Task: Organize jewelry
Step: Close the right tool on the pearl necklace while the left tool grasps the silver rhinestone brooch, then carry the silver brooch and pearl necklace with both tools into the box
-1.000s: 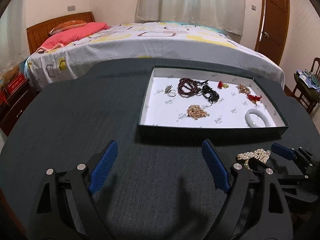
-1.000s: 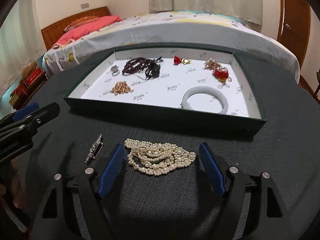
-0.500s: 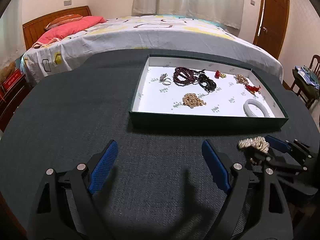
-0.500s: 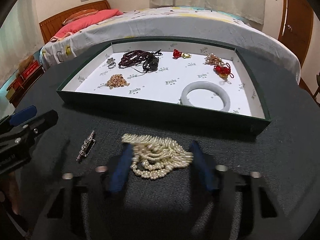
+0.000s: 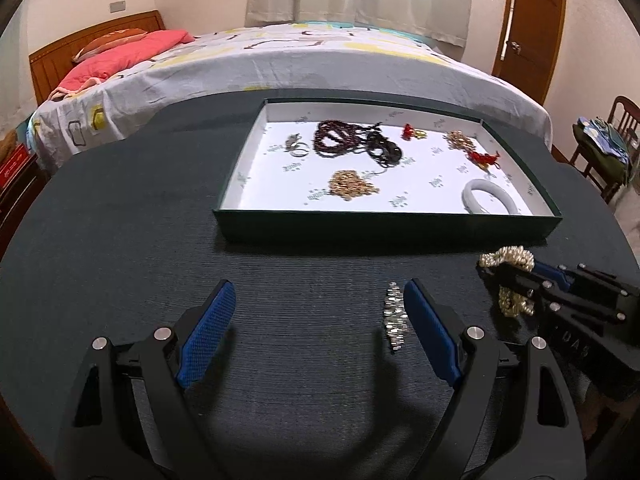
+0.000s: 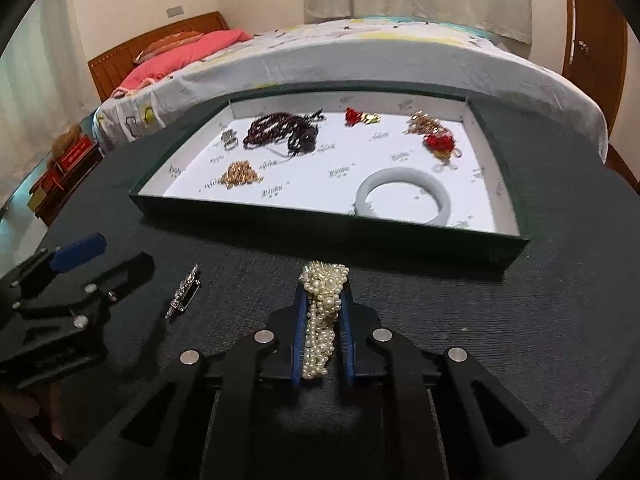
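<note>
My right gripper (image 6: 323, 292) is shut on a bunch of white pearl necklace (image 6: 322, 312), in front of the tray; it also shows in the left wrist view (image 5: 507, 258). My left gripper (image 5: 316, 304) is open and empty over the dark table. A silver brooch (image 5: 394, 316) lies just inside its right finger; it also shows in the right wrist view (image 6: 183, 293). The green tray (image 6: 320, 224) with a white floor holds a white bangle (image 6: 403, 196), dark red beads (image 6: 276, 132), a gold chain (image 6: 240, 173) and red charms (image 6: 438, 142).
The round dark table (image 5: 120, 240) stands beside a bed (image 5: 300, 56) behind it. A wooden door (image 5: 528, 16) and a chair (image 5: 608, 136) are at the right. A low red cabinet (image 6: 64, 168) stands at the left.
My right gripper has closed on the pearl necklace, bunching it between the fingers. My left gripper moved right, so the brooch now lies by its right finger.
</note>
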A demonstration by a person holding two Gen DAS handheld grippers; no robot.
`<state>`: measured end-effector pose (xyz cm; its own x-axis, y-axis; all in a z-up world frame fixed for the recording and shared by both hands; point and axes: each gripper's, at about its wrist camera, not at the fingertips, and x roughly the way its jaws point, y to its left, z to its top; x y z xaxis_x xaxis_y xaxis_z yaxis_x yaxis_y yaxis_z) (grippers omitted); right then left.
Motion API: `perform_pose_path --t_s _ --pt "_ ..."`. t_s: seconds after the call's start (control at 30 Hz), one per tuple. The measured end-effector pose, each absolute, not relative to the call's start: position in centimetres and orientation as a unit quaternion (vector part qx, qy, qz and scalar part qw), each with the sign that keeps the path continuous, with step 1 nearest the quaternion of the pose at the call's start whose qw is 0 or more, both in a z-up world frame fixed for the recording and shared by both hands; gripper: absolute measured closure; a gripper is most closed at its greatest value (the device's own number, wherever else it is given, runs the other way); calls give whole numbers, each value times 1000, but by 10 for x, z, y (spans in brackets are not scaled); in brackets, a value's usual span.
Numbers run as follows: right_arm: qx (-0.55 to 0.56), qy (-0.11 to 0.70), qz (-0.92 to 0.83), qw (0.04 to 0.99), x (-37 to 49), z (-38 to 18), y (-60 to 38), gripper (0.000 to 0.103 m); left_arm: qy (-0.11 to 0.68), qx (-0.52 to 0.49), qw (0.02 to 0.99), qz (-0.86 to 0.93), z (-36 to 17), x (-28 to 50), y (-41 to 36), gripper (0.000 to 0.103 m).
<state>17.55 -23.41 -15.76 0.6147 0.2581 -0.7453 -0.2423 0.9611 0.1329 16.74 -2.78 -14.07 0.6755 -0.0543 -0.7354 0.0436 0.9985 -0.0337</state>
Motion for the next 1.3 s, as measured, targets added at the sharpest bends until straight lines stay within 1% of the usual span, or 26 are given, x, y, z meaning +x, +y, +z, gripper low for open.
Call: perform_pose_path --t_s 0.3,0.37,0.4,0.47,0.5,0.57,0.6,0.67,0.7,0.77,0.8,0.83,0.87,1.3 --pt "31 411 120 903 167 -152 -266 87 414 3 909 -54 -150 170 -50 20" --pt "34 412 118 903 166 -153 -270 87 420 8 906 -57 -154 171 -55 27" --pt "37 413 117 903 165 -154 -272 87 423 10 904 -60 -156 172 -57 29" --pt "40 413 117 902 165 -155 -274 87 429 15 901 -62 -160 174 -60 37" --pt "43 413 118 902 165 -155 -276 87 432 16 899 -65 -162 174 -61 39" --pt "45 413 119 902 164 -155 -277 87 438 17 896 -68 -165 175 -62 50" --pt "47 413 119 902 164 -156 -277 87 437 18 897 -69 -165 175 -62 51" --pt "49 413 121 901 164 -156 -278 87 436 20 897 -72 -165 175 -62 63" --pt "51 414 122 901 164 -157 -278 87 436 22 897 -74 -164 175 -62 66" --pt "52 414 122 901 164 -157 -278 87 436 21 897 -75 -164 175 -60 78" --pt "52 414 123 900 164 -157 -278 87 436 22 897 -74 -164 175 -59 82" --pt "52 414 123 900 164 -157 -278 87 436 22 896 -75 -164 175 -58 89" --pt "52 414 123 900 163 -157 -277 87 436 21 896 -76 -164 175 -57 91" --pt "41 406 126 904 157 -152 -270 87 426 14 901 -81 -155 168 -52 91"
